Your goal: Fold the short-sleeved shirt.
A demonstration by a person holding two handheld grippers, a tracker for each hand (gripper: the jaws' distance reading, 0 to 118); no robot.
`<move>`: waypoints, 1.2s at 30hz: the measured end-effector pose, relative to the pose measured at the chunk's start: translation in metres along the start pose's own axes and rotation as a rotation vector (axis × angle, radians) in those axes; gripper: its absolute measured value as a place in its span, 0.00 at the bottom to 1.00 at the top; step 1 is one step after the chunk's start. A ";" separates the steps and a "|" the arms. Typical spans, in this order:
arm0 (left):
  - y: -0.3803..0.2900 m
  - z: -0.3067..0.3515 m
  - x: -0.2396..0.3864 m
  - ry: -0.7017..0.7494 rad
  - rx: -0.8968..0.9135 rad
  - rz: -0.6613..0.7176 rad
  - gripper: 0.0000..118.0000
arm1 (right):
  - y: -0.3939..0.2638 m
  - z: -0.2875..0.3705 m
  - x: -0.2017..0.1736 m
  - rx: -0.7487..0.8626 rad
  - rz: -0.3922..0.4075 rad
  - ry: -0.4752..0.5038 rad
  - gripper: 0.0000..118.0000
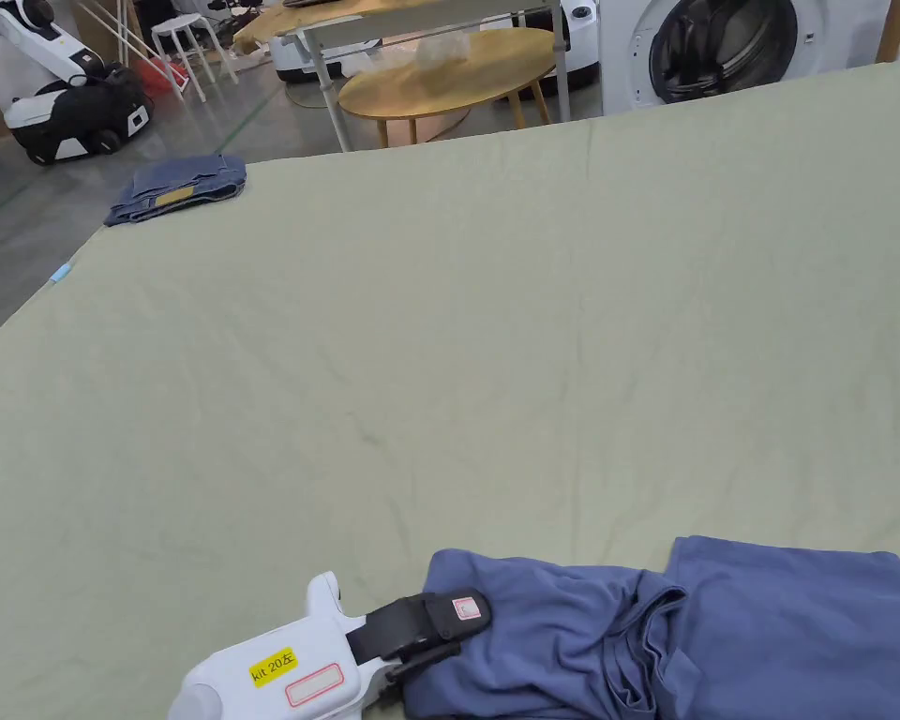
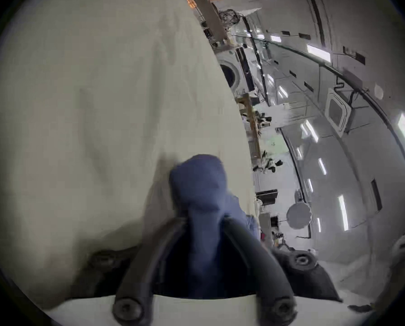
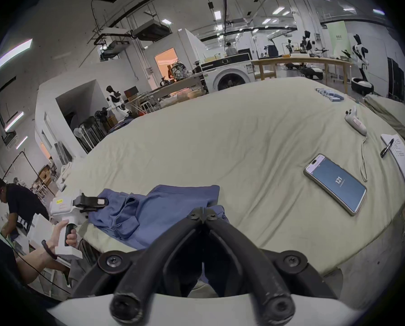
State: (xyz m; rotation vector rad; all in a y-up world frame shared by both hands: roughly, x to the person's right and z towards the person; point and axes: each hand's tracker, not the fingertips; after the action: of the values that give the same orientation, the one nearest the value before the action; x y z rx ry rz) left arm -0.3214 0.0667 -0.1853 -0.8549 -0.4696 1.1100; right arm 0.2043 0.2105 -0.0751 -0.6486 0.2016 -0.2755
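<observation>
Both grippers, left point(image 1: 436, 631) and right point(image 3: 204, 216), have jaws clamped on the crumpled blue shirt point(image 1: 720, 637) on the table point(image 1: 495, 328).

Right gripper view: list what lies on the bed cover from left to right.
Left gripper → blue shirt → right gripper, shut on the shirt's edge → phone → white controller → notepad.
</observation>
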 end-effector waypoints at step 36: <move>-0.098 -0.125 0.146 0.143 -0.306 -0.514 0.00 | -0.019 0.012 0.009 0.011 -0.087 0.029 0.00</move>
State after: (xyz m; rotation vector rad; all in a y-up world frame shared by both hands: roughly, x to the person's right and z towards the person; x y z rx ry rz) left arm -0.1177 0.1369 -0.1948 -0.9994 -0.7035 0.5076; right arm 0.2123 0.1999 -0.0547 -0.6437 0.2002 -0.3698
